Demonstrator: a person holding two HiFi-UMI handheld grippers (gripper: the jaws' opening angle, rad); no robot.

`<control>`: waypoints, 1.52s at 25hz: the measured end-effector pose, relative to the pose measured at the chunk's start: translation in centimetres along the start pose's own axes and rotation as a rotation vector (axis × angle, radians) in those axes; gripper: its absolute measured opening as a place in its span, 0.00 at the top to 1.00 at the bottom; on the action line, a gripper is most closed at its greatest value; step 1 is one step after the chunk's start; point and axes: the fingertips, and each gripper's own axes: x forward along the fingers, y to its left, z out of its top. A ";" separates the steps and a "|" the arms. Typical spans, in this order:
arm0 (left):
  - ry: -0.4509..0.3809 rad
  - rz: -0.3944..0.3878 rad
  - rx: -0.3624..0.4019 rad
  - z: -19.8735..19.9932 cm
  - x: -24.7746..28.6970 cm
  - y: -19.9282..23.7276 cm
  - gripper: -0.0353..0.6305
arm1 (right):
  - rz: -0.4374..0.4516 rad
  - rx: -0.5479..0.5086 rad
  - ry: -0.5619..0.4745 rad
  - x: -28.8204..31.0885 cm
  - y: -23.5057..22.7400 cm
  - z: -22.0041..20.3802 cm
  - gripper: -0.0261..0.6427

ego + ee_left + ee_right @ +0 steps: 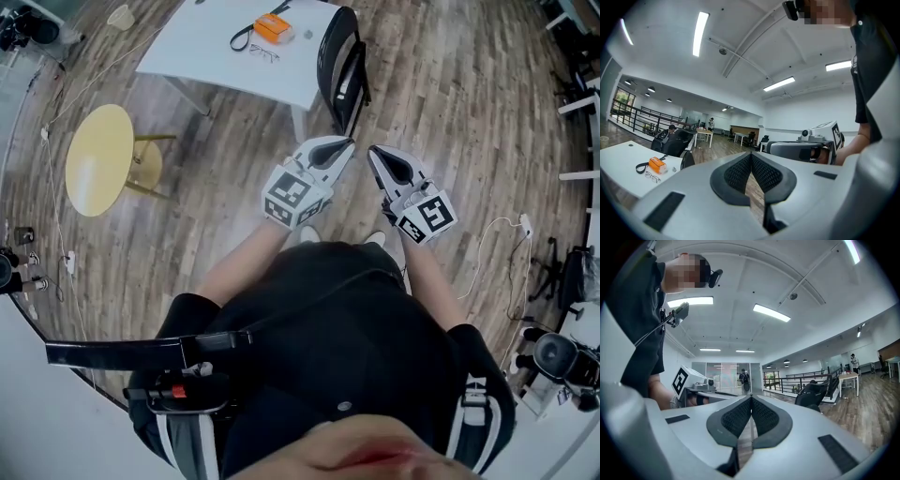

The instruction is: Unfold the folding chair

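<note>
The left claw (pixel 349 143) is pressed together with nothing between its ribbed pads, and the right claw (pixel 373 152), just beside it on the right, is closed and empty in the same way; both point level and forward, their tips converging, with bare wooden floor (pixel 450 103) under them. The folding chair (pixel 342 66) stands just ahead of the two tips, folded flat and black, apart from both claws as far as the head view shows. It lies almost straight ahead of the left claw, and ahead and slightly left of the right claw, so the left claw looks the nearer of the two. The folded frame stands upright on the floor, and seen from above its thin profile runs away from the claws, presenting a narrow edge to them. To the left of the chair, and touching or nearly touching it, is the corner of a white counter (pixel 216 66) carrying an orange box (pixel 273 28) and glasses (pixel 264 53). My reading is that unfolding has not begun: the claws must spread first, then take the frame from either side
</note>
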 end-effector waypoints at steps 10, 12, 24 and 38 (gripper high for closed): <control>-0.001 0.023 -0.021 -0.4 1.2 2.7 0.94 | -0.023 0.025 0.018 1.3 -2.7 -0.9 0.95; 0.003 0.035 -0.022 -0.5 1.8 3.3 0.94 | -0.017 0.031 0.015 1.7 -3.7 -1.2 0.95; 0.011 0.092 0.007 1.6 9.5 7.6 0.94 | 0.037 0.014 -0.022 5.0 -12.9 0.6 0.95; 0.044 0.128 0.016 1.9 21.4 9.3 0.94 | 0.082 -0.051 -0.029 4.1 -23.9 1.5 0.95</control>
